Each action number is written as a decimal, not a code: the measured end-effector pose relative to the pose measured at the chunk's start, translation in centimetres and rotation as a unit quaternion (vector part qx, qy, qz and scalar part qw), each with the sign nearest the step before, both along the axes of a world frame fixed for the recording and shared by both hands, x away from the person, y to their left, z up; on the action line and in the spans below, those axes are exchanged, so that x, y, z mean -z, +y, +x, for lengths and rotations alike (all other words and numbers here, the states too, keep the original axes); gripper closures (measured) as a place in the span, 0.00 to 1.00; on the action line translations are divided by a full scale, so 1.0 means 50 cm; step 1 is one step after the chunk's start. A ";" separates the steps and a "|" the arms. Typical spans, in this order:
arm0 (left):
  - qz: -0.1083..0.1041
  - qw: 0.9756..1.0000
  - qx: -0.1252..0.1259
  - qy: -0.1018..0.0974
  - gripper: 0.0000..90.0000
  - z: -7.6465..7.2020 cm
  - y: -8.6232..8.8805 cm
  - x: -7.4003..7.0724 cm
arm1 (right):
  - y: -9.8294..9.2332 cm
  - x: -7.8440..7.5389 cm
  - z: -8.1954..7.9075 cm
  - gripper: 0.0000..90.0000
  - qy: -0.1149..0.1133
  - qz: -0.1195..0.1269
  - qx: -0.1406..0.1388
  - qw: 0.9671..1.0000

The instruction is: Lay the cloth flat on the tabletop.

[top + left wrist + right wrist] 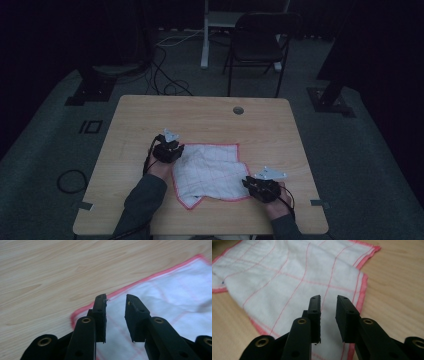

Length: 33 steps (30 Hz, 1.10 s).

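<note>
Surface: pale wood table (150, 115), grommet hole (238, 110) at 12 o'clock | Cloth (210, 172): white, red-edged, rumpled, table centre toward 6 | Left gripper (176, 150): at cloth's 10 o'clock corner, jaws parted, nothing between | Right gripper (248, 182): at cloth's 4 o'clock edge, jaws parted, empty | Room: dark, grey carpet, black chair (257, 42) at 12, cables (165, 75) at 11.

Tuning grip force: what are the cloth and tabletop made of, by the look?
Cloth: looks like thin woven cotton, matte white, with a red grid and stitched red hem; it creases softly. Table: pale wood-grain surface, smooth, slight sheen; probably laminate, though solid wood can't be excluded.
</note>
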<state>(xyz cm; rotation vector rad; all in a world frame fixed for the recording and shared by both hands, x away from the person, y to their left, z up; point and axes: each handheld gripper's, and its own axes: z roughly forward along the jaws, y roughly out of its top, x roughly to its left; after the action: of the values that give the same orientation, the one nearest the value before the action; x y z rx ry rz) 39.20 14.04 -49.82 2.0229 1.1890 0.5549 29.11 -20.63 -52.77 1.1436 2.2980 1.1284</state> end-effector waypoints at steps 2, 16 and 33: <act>-0.006 1.000 0.005 -0.001 0.79 -0.008 -0.006 -0.005 | 0.001 -0.005 0.007 0.84 -0.004 0.001 0.003 1.000; -0.029 0.998 0.053 0.001 0.81 -0.073 -0.033 -0.008 | 0.030 -0.019 0.076 0.96 -0.030 -0.001 0.012 0.999; -0.044 0.993 0.106 0.013 0.88 -0.171 -0.026 -0.010 | 0.070 -0.002 0.179 1.00 -0.011 -0.044 0.005 0.999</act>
<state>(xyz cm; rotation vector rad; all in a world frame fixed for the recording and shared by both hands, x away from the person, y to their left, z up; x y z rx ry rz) 30.64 12.75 -49.34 2.0546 0.9792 0.3675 38.05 -17.12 -52.65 1.1019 2.2993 1.0197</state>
